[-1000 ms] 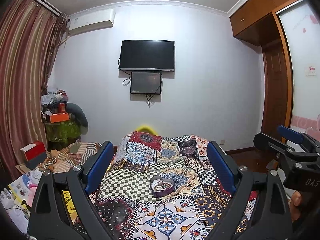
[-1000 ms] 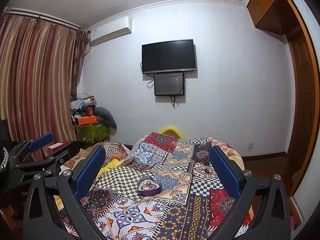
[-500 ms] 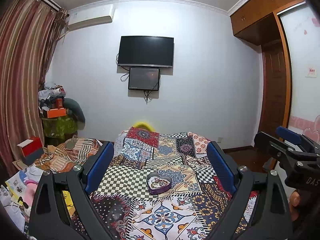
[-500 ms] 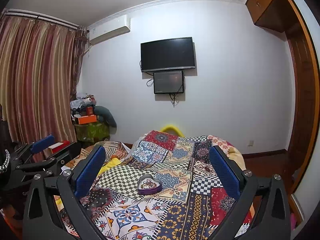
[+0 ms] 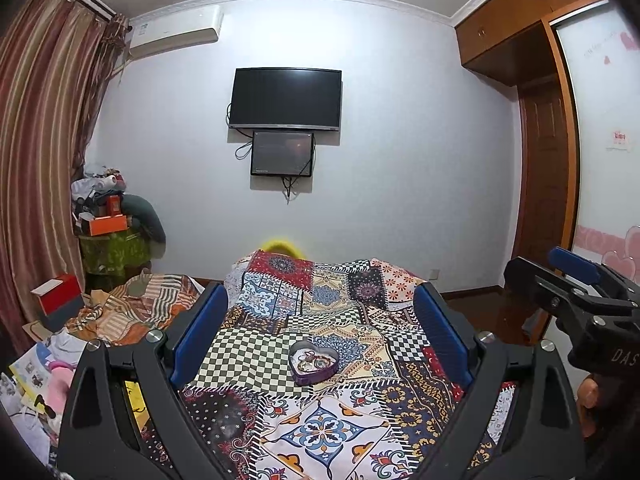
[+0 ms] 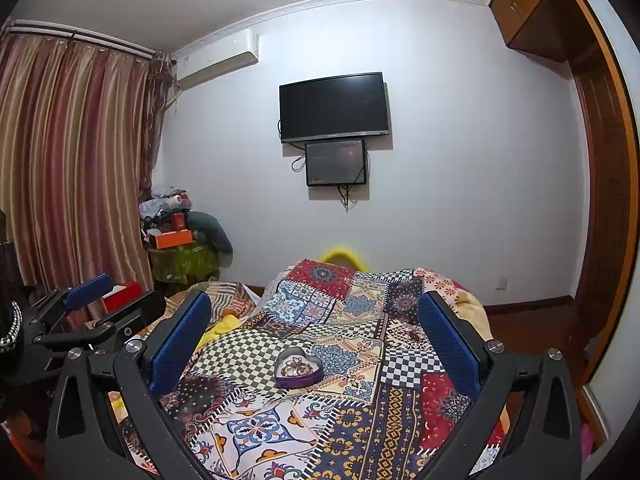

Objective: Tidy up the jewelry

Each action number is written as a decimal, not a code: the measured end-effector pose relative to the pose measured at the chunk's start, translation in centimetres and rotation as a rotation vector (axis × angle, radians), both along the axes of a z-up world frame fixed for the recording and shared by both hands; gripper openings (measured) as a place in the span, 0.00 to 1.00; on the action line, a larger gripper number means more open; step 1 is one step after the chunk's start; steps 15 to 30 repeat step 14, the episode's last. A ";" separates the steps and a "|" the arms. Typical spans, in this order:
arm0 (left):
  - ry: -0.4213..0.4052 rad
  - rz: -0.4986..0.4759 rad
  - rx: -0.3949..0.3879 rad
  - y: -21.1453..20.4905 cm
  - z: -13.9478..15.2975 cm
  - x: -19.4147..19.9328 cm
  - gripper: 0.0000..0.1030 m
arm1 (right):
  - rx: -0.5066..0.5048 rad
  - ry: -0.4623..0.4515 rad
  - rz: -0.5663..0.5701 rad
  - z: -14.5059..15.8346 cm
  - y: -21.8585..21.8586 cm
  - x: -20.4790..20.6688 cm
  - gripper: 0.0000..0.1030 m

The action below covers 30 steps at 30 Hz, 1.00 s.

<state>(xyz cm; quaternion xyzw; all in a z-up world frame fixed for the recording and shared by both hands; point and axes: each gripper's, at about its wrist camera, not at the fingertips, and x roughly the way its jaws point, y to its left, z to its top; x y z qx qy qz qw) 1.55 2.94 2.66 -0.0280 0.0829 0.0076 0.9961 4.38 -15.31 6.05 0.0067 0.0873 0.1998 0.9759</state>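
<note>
A bed fills the middle of the room, covered by a patchwork quilt (image 5: 320,360) of checkered, floral and tiled panels in red, blue, cream and black. On the quilt, on the seam between a checkered patch and a blue floral one, sits a heart-shaped purple tin (image 5: 314,362), lid off. Small pieces of jewelry (image 5: 312,360) lie inside it; they look like rings and beads, though they are too small to tell for sure.

The left gripper (image 5: 320,332) hangs above the near end of the bed with its blue-padded fingers spread wide and nothing between them; the tin lies ahead, well apart from both pads. The right gripper (image 6: 314,336) is held the same way, wide open and empty, the tin framed between its fingers from a distance.

On the far white wall hangs a dark TV (image 5: 285,98) with a smaller screen (image 5: 282,153) just beneath it. An air conditioner (image 5: 176,32) is mounted high near the striped curtain (image 5: 44,140). A wooden wardrobe (image 5: 536,120) stands on the right. In the left corner boxes and clothes are piled on a green-draped stand (image 5: 112,252), with a striped blanket (image 5: 136,308) crumpled beside the bed.
</note>
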 end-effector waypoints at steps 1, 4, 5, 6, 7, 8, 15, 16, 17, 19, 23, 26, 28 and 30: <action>0.000 -0.001 -0.002 0.0 0.0 0.0 0.91 | 0.000 0.000 -0.001 0.0 0.0 0.0 1.00; 0.001 -0.008 -0.004 0.0 -0.1 0.0 0.91 | -0.002 0.001 -0.002 -0.1 0.0 0.1 1.00; 0.002 -0.011 -0.005 0.0 -0.1 0.0 0.91 | -0.003 0.001 -0.002 -0.2 0.0 0.1 1.00; 0.003 -0.013 -0.005 -0.1 -0.1 0.1 0.91 | -0.002 0.002 -0.002 -0.2 0.0 0.2 1.00; 0.003 -0.016 -0.005 -0.1 -0.2 0.1 0.91 | -0.003 0.003 -0.002 -0.2 0.0 0.2 1.00; 0.003 -0.019 -0.005 0.0 -0.2 0.1 0.91 | -0.003 0.005 -0.003 -0.3 0.0 0.2 1.00; 0.008 -0.020 -0.003 0.0 -0.5 0.4 0.91 | -0.005 0.017 -0.003 -0.6 0.2 0.6 1.00; 0.008 -0.020 -0.003 0.0 -0.5 0.4 0.91 | -0.005 0.017 -0.003 -0.6 0.2 0.6 1.00; 0.008 -0.020 -0.003 0.0 -0.5 0.4 0.91 | -0.005 0.017 -0.003 -0.6 0.2 0.6 1.00; 0.008 -0.020 -0.003 0.0 -0.5 0.4 0.91 | -0.005 0.017 -0.003 -0.6 0.2 0.6 1.00; 0.008 -0.020 -0.003 0.0 -0.5 0.4 0.91 | -0.005 0.017 -0.003 -0.6 0.2 0.6 1.00; 0.008 -0.020 -0.003 0.0 -0.5 0.4 0.91 | -0.005 0.017 -0.003 -0.6 0.2 0.6 1.00; 0.008 -0.020 -0.003 0.0 -0.5 0.4 0.91 | -0.005 0.017 -0.003 -0.6 0.2 0.6 1.00; 0.008 -0.020 -0.003 0.0 -0.5 0.4 0.91 | -0.005 0.017 -0.003 -0.6 0.2 0.6 1.00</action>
